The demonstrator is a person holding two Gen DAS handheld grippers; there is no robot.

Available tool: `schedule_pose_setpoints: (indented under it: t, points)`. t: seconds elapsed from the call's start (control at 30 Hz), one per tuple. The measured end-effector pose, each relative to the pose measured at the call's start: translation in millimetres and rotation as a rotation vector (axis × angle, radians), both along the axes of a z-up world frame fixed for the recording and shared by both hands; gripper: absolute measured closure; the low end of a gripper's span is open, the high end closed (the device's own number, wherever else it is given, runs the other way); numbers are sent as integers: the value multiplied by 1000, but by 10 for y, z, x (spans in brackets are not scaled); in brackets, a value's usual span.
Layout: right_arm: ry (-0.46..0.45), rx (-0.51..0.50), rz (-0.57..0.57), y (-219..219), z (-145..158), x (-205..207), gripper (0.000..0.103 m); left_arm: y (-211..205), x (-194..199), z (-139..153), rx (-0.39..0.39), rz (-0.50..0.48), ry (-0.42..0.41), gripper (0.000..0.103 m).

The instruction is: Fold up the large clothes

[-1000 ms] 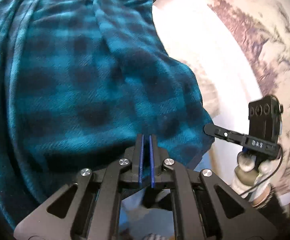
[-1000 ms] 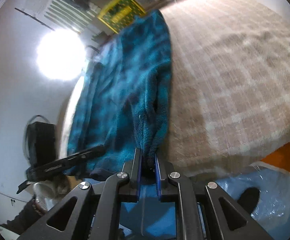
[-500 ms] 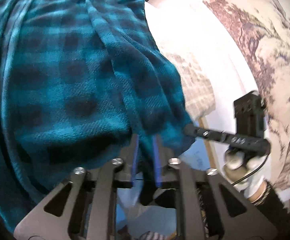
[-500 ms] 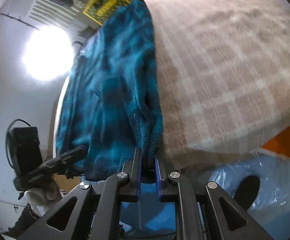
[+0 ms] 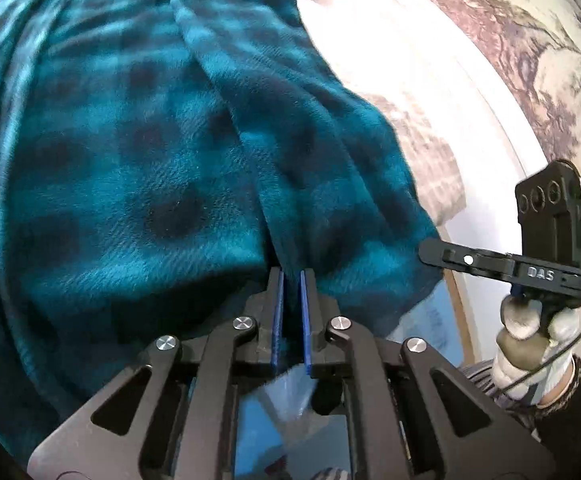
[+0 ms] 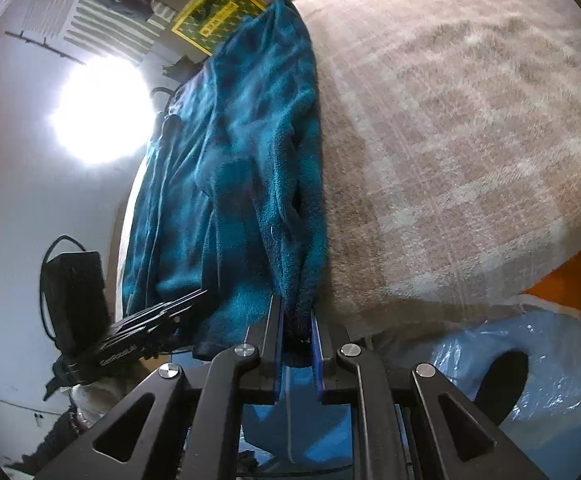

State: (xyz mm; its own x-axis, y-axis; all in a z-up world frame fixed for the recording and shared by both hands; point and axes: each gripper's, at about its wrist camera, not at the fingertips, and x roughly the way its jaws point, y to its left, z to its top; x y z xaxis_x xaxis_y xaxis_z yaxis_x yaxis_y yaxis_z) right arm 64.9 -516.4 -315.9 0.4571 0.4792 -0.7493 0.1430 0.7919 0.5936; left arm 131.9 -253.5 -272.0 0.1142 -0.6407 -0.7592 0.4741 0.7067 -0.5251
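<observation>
A large teal and black plaid fleece garment (image 5: 138, 152) hangs lifted off a beige checked bed cover (image 6: 470, 128). My left gripper (image 5: 291, 276) is shut on a fold of its lower edge. My right gripper (image 6: 295, 312) is shut on a thick bunched edge of the same garment (image 6: 242, 168), close above the bed's near edge. In the left wrist view the right gripper (image 5: 426, 250) shows side-on at the garment's right corner. In the right wrist view the left gripper (image 6: 194, 296) shows at the garment's lower left.
The bed cover also shows in the left wrist view (image 5: 430, 168). A patterned wall hanging (image 5: 538, 60) is beyond it. A bright lamp (image 6: 98, 112) glares at left. Blue plastic sheeting (image 6: 538, 368) and an orange surface (image 6: 570, 276) lie below the bed edge.
Both grippers have kept their grip and lifted the garment. The bed has shifted in both views. The gap between the left gripper's pads has widened slightly around the cloth.
</observation>
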Motion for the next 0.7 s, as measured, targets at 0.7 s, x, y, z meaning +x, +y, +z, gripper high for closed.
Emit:
schedule_pose_setpoints:
  t: [0.7]
  points:
    - [-109, -224, 142, 441, 345, -6, 94, -64, 138, 16, -108, 30, 7, 67]
